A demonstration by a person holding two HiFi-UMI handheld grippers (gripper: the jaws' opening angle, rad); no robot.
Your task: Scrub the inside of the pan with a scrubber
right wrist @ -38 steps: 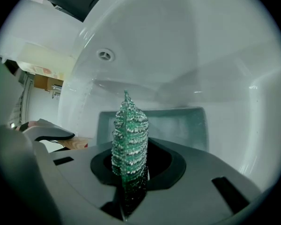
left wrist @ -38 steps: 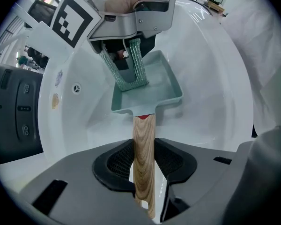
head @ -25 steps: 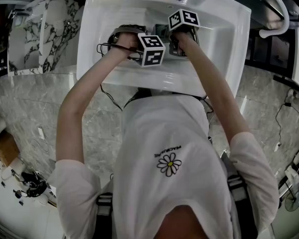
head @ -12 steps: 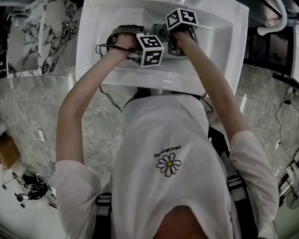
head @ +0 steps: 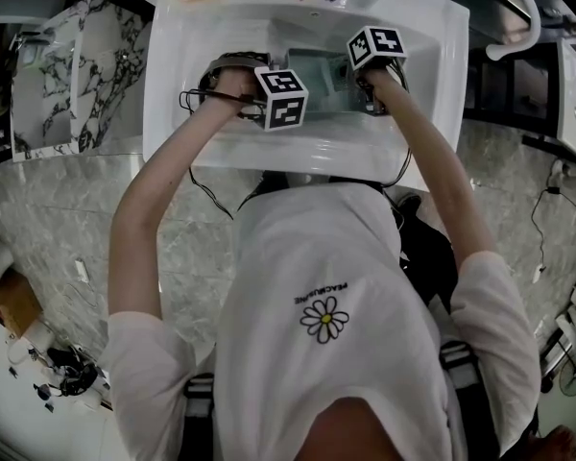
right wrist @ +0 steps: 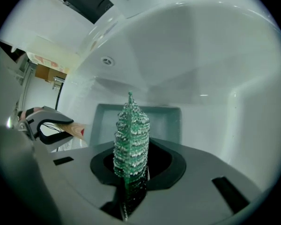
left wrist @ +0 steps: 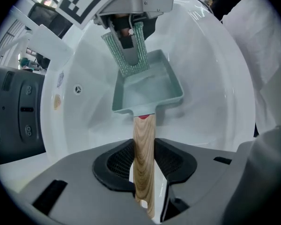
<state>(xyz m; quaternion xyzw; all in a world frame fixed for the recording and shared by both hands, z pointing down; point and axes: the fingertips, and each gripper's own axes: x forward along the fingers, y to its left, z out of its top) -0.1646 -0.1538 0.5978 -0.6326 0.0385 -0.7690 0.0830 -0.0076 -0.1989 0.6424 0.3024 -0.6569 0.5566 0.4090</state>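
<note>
Both grippers were down inside a white sink (head: pixel 187 60), with the person leaning over its front edge. The left gripper (left wrist: pixel 144 165) had its jaws partly closed, the pads pressing from either side on the wooden handle (left wrist: pixel 144 142) of a mint-green rectangular pan (left wrist: pixel 152 90). The handle ran straight out between the jaws and the pan was carried at its far end, in the sink bowl and tilted so that its inside faced the camera. Whether the pan's underside rested on the sink could not be told. The right gripper (right wrist: pixel 130 175) had its jaws closed narrowly on a green, glittery mesh scrubber (right wrist: pixel 131 135), which stood up from between the pads as a tapering wad. In the left gripper view the scrubber (left wrist: pixel 129 62) hung from the right gripper (left wrist: pixel 129 41) at the pan's far left corner, its lower end at the rim there; contact with the inner surface was not certain. In the right gripper view the pan (right wrist: pixel 165 121) lay just behind the scrubber, with the wooden handle (right wrist: pixel 71 129) leading off to the left. In the head view the left gripper's marker cube (head: pixel 281 97) sat near the sink's front wall and the right gripper's marker cube (head: pixel 376 46) farther back and to the right.
</note>
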